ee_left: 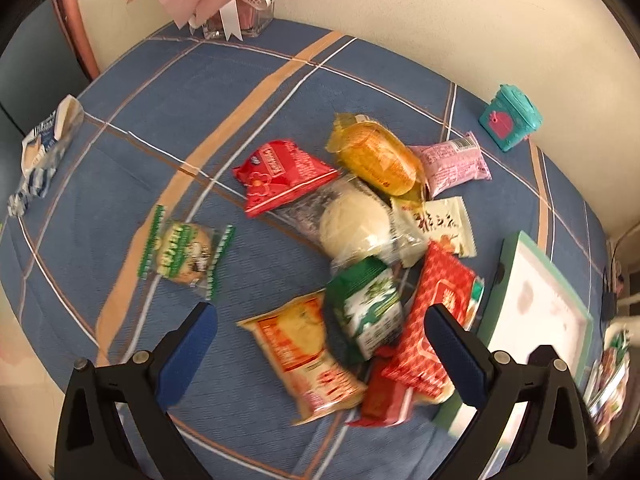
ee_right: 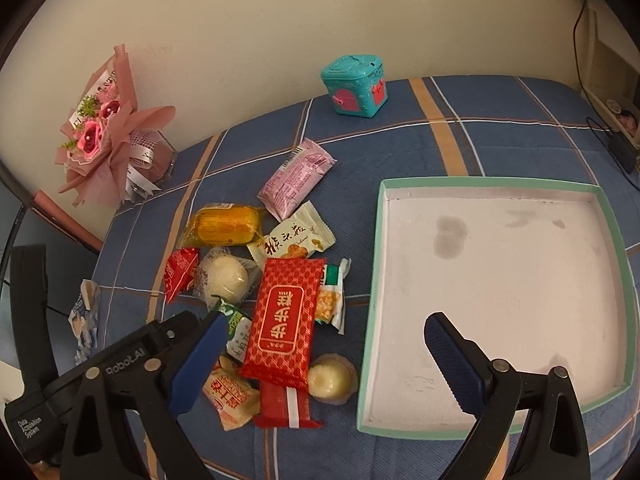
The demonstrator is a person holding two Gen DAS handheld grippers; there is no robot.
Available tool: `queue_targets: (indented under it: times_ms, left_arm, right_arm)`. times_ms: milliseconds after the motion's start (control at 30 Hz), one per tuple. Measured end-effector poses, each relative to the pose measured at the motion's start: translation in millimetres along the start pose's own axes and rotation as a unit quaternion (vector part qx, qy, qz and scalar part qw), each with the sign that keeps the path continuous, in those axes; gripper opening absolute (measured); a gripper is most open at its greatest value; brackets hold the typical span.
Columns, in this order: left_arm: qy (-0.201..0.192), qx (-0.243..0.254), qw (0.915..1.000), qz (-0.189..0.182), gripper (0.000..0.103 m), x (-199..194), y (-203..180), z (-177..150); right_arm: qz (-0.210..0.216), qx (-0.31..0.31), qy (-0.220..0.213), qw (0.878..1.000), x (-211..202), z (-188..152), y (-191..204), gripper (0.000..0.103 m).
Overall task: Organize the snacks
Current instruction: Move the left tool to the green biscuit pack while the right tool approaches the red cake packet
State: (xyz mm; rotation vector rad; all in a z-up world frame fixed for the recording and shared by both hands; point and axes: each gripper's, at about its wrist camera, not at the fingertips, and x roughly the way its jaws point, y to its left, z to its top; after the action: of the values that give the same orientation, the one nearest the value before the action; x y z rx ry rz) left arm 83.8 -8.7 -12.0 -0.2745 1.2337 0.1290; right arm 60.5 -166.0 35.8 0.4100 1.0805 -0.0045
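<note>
Item: snack pile on the blue plaid counter — about a dozen wrapped pieces, overlapping, left of the empty white tray with its mint-green rim.

- Red patterned packet: top of the heap, near side, just beside the tray.
- Pink packet, yellow cake: far side.
- Green-edged cookie: apart, to the left.
- Blue-white wrapper: far left edge.

Left gripper: jaws spread, nothing between them, above the pile.
Right gripper: jaws spread, empty.

Handling advice — take the top red packet first, pinch across its narrow width, lift clear before moving right, lay it flat in a tray corner.
</note>
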Motion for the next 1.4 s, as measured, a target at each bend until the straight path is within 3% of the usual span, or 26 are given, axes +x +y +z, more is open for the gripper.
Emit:
queue_targets:
  times_ms: [300, 600, 1067, 1200, 1400]
  left_arm:
    - [0.010, -0.031, 0.9995, 0.001, 0.100, 25.7, 5.7, 21.7]
    - [0.021, -0.085, 0.9962, 0.002, 0.100, 31.2, 41.4, 31.4]
    - [0.056, -0.039, 0.9973, -0.026, 0.100, 43.5, 7.1, 22.2]
    - [0.062, -0.038, 0.9970, -0.027, 0.092, 49.1, 0.8, 22.0]
    - [0.067, -0.026, 0.9967, -0.038, 0.089, 52.8, -17.1, 16.7]
  right_arm:
    - [-0.006, 0.010, 0.017, 1.000, 26.9, 22.2, -4.7, 0.095]
    - [-0.013, -0.019, 0.072, 0.997, 69.7, 3.3, 27.2, 0.093]
    - [-0.044, -0.082, 0.099, 0.991, 89.3, -12.3, 53.5, 0.080]
    - [-0.045, -0.076, 0.096, 0.991, 86.5, -10.0, 48.4, 0.074]
    - [-0.042, -0.065, 0.105, 0.991, 85.7, -9.6, 38.5, 0.066]
